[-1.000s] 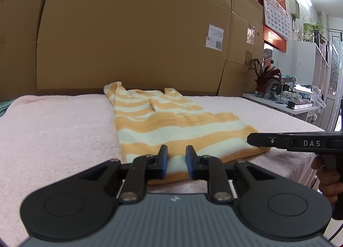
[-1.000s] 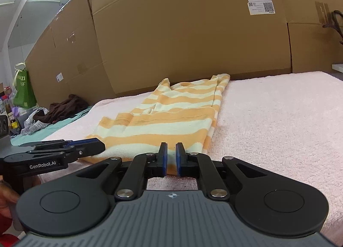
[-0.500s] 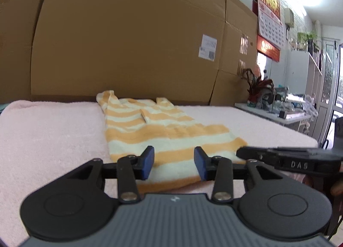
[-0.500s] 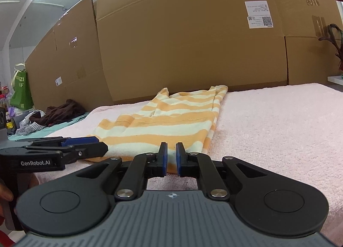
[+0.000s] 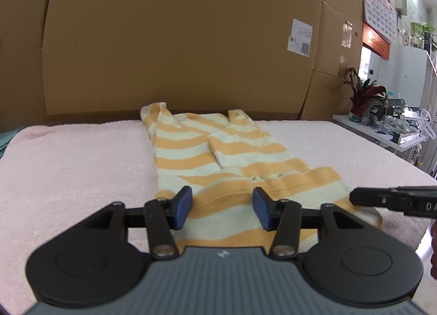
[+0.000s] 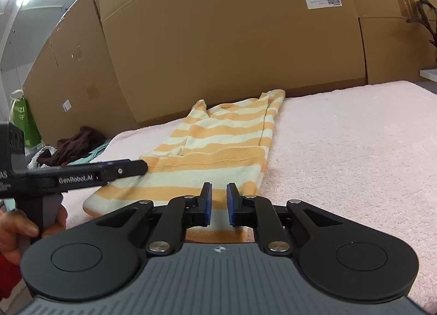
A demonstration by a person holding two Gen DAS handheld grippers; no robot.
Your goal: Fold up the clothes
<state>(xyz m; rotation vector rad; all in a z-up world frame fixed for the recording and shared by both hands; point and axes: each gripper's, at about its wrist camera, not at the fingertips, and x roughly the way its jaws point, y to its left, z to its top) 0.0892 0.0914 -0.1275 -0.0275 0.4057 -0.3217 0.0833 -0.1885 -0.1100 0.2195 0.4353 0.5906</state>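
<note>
An orange-and-cream striped shirt (image 5: 218,156) (image 6: 226,145) lies flat on the pink towel-covered surface (image 5: 68,164) (image 6: 341,137). Its collar is at the far end and its sleeves are folded in. My left gripper (image 5: 222,205) hovers over the near hem's left part. Its jaws are opening wide, with only cloth below them and nothing clamped. My right gripper (image 6: 218,203) sits over the hem's right part. Its jaws are opening, with a narrow gap and nothing pinched. Each view shows the other gripper from the side: right gripper (image 5: 355,197), left gripper (image 6: 136,167).
Tall cardboard boxes (image 5: 177,41) wall off the far edge. A pile of dark clothes (image 6: 73,145) and a green bag (image 6: 23,121) lie off the left side. A white shelf with a plant (image 5: 366,96) stands to the right. A person's hand (image 6: 16,233) holds the left gripper's handle.
My left jaws have spread from nearly shut to wide apart, and that gripper has shifted slightly over the hem. My right jaws have parted a little.
</note>
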